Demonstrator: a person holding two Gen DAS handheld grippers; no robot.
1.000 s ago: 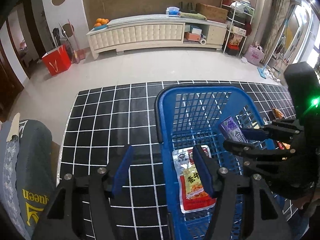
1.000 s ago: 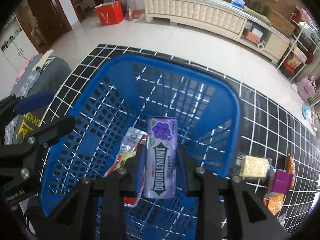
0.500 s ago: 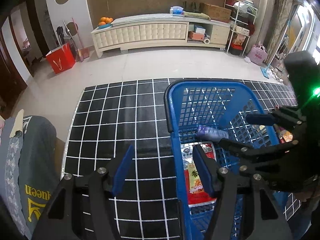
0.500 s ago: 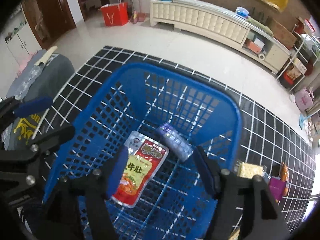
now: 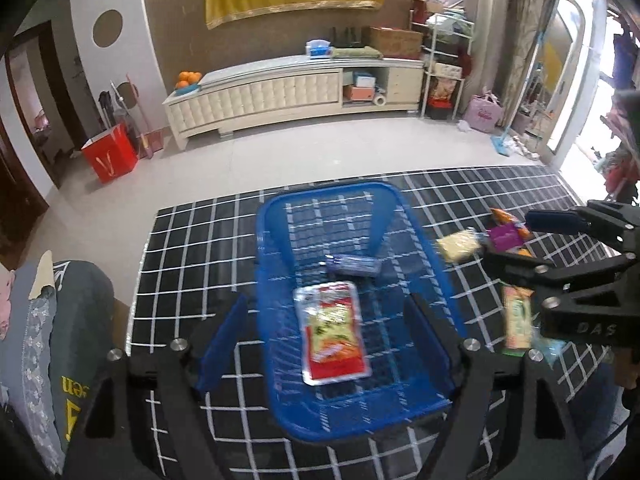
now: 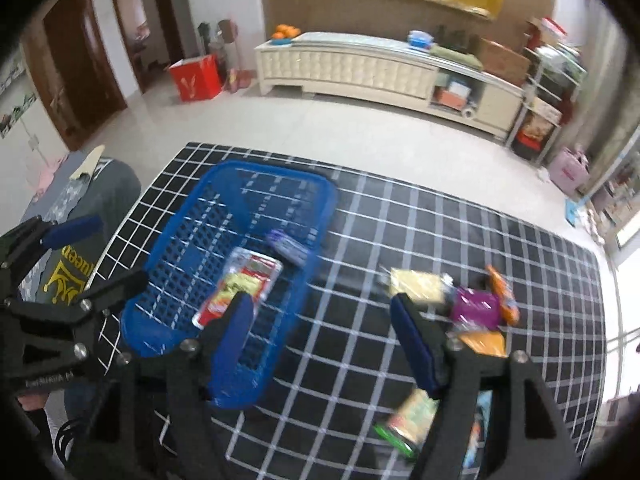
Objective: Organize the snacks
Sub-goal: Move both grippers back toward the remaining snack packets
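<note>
A blue plastic basket (image 5: 280,216) (image 6: 168,256) stands on a black grid-pattern mat. In it lie a red and yellow snack pouch (image 5: 332,336) (image 6: 240,288) and a purple gum pack (image 5: 352,266) (image 6: 288,246). My left gripper (image 5: 326,332) is open and empty above the basket's near end. My right gripper (image 6: 324,334) is open and empty over the mat, right of the basket. Loose snacks lie on the mat to the right: a cracker pack (image 6: 416,284) (image 5: 458,244), a purple packet (image 6: 476,306), an orange packet (image 6: 502,292) and a green-edged pouch (image 6: 412,420) (image 5: 516,320).
The mat (image 6: 400,220) ends at a pale tiled floor. A grey garment (image 5: 76,320) lies left of the mat. A white cabinet (image 5: 288,92) and a red bag (image 5: 110,156) stand far behind. A flat orange packet (image 6: 484,342) lies by my right gripper's finger.
My right gripper let go of the purple gum pack, which now lies in the basket. Both grippers pulled up and back; the right one swung right, over the mat.
</note>
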